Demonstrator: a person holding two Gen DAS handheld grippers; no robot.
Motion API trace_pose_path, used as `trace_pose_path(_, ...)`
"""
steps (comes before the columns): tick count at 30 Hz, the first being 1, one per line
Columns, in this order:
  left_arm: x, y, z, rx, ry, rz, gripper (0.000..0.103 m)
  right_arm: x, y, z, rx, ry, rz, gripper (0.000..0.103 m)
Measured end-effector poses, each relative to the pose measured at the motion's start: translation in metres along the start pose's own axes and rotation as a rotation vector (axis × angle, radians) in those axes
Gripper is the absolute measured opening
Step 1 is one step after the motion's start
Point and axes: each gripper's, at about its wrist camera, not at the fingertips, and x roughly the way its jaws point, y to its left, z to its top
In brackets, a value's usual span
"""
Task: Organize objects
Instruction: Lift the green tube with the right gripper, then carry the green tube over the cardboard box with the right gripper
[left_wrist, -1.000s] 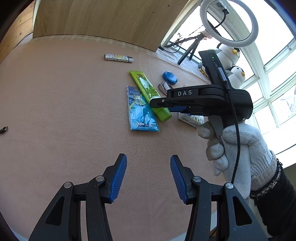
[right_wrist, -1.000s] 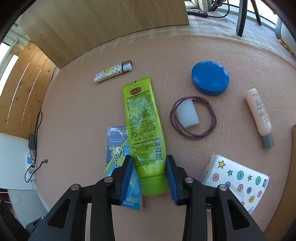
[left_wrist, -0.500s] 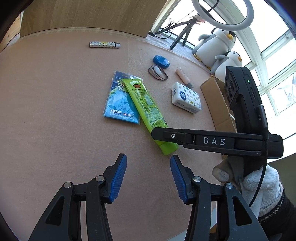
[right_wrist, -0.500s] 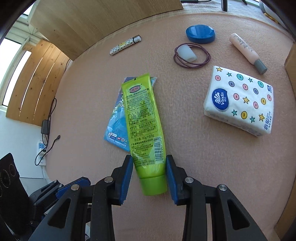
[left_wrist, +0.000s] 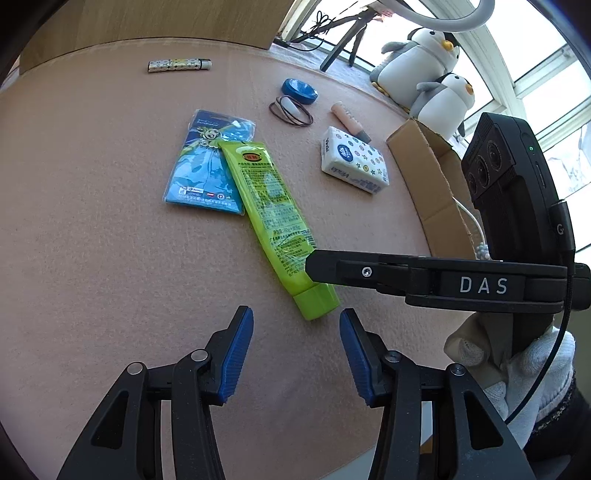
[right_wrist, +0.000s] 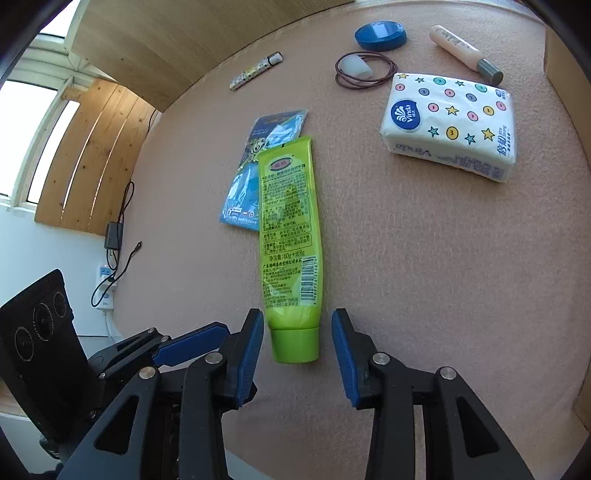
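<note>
A lime green tube (right_wrist: 290, 236) lies flat on the pink felt table, its cap end between the fingers of my right gripper (right_wrist: 297, 341), which stands open around it without touching. The tube's flat end rests on a blue card packet (right_wrist: 258, 177). In the left wrist view the tube (left_wrist: 271, 218) lies ahead, with the right gripper's black finger (left_wrist: 369, 273) over its cap end. My left gripper (left_wrist: 296, 354) is open and empty, just short of the cap.
A white tissue pack (right_wrist: 450, 125), a pink lotion tube (right_wrist: 463, 48), a blue round lid (right_wrist: 380, 35), brown hair ties (right_wrist: 364, 70) and a patterned lighter (right_wrist: 255, 70) lie beyond. A cardboard box (left_wrist: 432, 184) stands at the right, with penguin toys (left_wrist: 428, 59) behind it.
My right gripper has dragged the green tube toward the near edge, then opened and let it go. The left gripper has followed, still open.
</note>
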Motion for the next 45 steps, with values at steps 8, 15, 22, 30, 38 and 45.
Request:
trace_pose_path(8, 0.015, -0.006, 0.009, 0.013, 0.000, 0.000, 0.051, -0.005, 0.001, 0.016, -0.028, -0.011, -0.020, 0.036)
trace_pose_path(15, 0.027, -0.009, 0.012, 0.020, 0.011, 0.005, 0.048, 0.006, 0.003, 0.020, -0.047, 0.040, 0.006, 0.036)
trace_pose_path(22, 0.032, -0.010, 0.016, 0.022, 0.006, 0.010, 0.044, 0.009, 0.011, 0.018, -0.086, 0.057, 0.006, 0.034)
trace_pose_path(30, 0.029, -0.019, 0.016, 0.033, -0.004, 0.005, 0.044, 0.000, 0.009, 0.011, -0.094, 0.031, -0.016, 0.030)
trace_pose_path(38, 0.019, -0.050, 0.024, 0.090, -0.023, -0.016, 0.044, -0.031, 0.006, 0.004, -0.087, -0.041, -0.015, 0.029)
trace_pose_path(45, 0.017, -0.091, 0.030, 0.158, -0.034, -0.054, 0.044, -0.069, -0.011, -0.008, -0.033, -0.117, -0.009, 0.029)
